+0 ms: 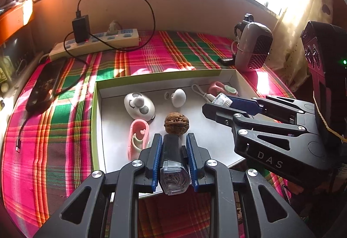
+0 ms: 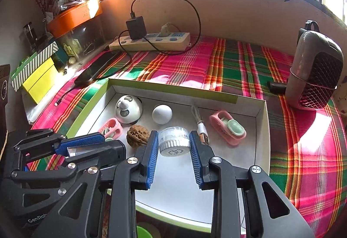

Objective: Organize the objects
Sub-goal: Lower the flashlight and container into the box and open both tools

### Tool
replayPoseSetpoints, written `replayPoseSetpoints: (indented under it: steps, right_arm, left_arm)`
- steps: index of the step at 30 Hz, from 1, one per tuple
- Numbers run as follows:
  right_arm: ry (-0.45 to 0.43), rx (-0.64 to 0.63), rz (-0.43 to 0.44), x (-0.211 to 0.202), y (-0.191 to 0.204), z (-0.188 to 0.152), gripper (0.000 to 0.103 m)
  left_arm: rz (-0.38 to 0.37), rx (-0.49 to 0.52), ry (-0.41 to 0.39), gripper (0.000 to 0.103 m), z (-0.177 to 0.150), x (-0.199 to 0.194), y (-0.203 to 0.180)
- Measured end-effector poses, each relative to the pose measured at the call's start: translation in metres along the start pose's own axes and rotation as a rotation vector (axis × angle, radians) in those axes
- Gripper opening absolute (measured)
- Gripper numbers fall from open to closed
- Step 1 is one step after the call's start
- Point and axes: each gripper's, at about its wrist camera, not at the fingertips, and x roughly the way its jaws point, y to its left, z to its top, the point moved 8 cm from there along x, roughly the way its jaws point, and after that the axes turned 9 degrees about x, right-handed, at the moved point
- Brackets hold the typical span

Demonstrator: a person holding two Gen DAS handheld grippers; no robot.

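Note:
A shallow white box with a green rim (image 1: pixel 93 107) (image 2: pixel 263 129) lies on the plaid cloth. My left gripper (image 1: pixel 173 140) (image 2: pixel 102 140) is shut on a black lamp with a clear end (image 1: pixel 172 157) (image 2: pixel 95 149), held over the box's near side, just behind a walnut (image 1: pixel 176 123) (image 2: pixel 136 136). My right gripper (image 2: pixel 173 138) (image 1: pixel 225 105) is shut on a small white round cap-like device (image 2: pixel 174 143) (image 1: pixel 221 100) over the box. Inside lie a white panda-face case (image 1: pixel 139 106) (image 2: pixel 128 108), a white egg (image 1: pixel 179 98) (image 2: pixel 162 114), two pink clips (image 1: pixel 138 138) (image 2: pixel 227 128) and a USB cable (image 2: pixel 200 127).
A power strip with a black charger (image 1: pixel 95 41) (image 2: pixel 149 39) sits at the back. A dark phone (image 1: pixel 44 83) (image 2: pixel 97 68) lies at the left. A grey mesh-fronted speaker (image 1: pixel 253 47) (image 2: pixel 314 70) stands at the right. Boxes and an orange tub (image 2: pixel 73 16) stand at the far left.

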Motion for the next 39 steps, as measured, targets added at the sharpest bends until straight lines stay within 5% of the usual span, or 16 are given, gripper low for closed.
replayPoseSetpoints:
  steps: [39]
  right_arm:
    - [0.055, -0.025, -0.019, 0.036, -0.001, 0.002, 0.030]
  left_arm:
    - [0.019, -0.007, 0.046, 0.021, -0.005, 0.023, 0.005]
